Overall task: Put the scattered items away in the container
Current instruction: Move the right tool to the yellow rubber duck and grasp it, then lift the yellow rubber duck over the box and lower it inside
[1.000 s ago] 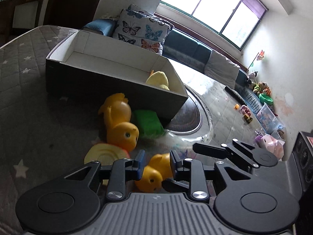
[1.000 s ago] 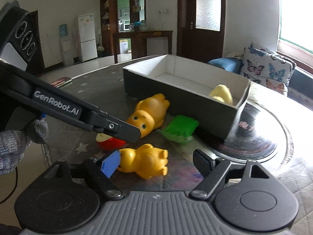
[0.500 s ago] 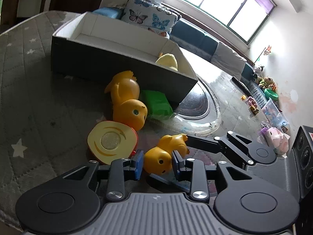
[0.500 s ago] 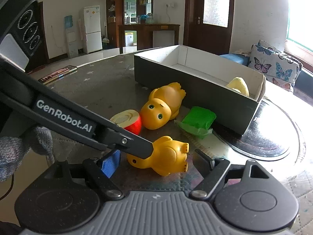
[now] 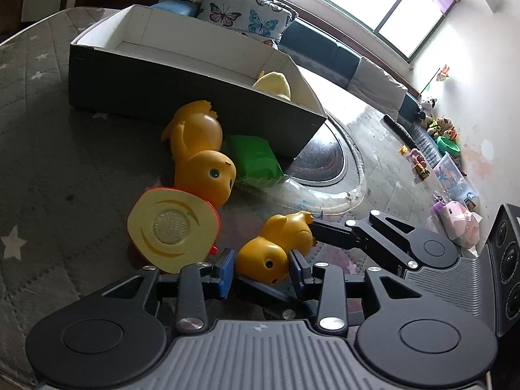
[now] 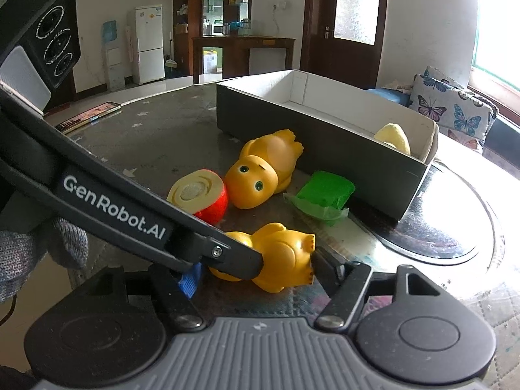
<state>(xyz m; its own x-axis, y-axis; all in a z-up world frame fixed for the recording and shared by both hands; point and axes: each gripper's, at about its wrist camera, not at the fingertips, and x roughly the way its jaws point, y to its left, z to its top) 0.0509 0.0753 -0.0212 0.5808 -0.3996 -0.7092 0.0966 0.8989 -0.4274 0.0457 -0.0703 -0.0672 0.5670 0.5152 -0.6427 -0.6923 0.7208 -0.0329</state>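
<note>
My left gripper (image 5: 261,269) is shut on the small yellow toy duck (image 5: 276,248), gripping its head; the duck also shows in the right wrist view (image 6: 279,260). My right gripper (image 6: 256,276) is open around the same duck, one finger tip at its tail. A larger yellow duck (image 5: 201,156) (image 6: 260,172), a half apple toy (image 5: 172,226) (image 6: 201,195) and a green packet (image 5: 256,162) (image 6: 321,195) lie on the table beside the dark open box (image 5: 182,81) (image 6: 325,143), which holds a pale yellow toy (image 5: 274,84) (image 6: 393,136).
The round table has a grey star-patterned mat (image 5: 48,162) and a glass turntable (image 5: 328,165). A phone (image 6: 87,117) lies at the table's far edge. A sofa with butterfly cushions (image 5: 247,16) stands behind the box.
The left gripper has lifted and drawn back with the small duck in its jaws. The right gripper has moved in closer, its finger now at the duck's tail.
</note>
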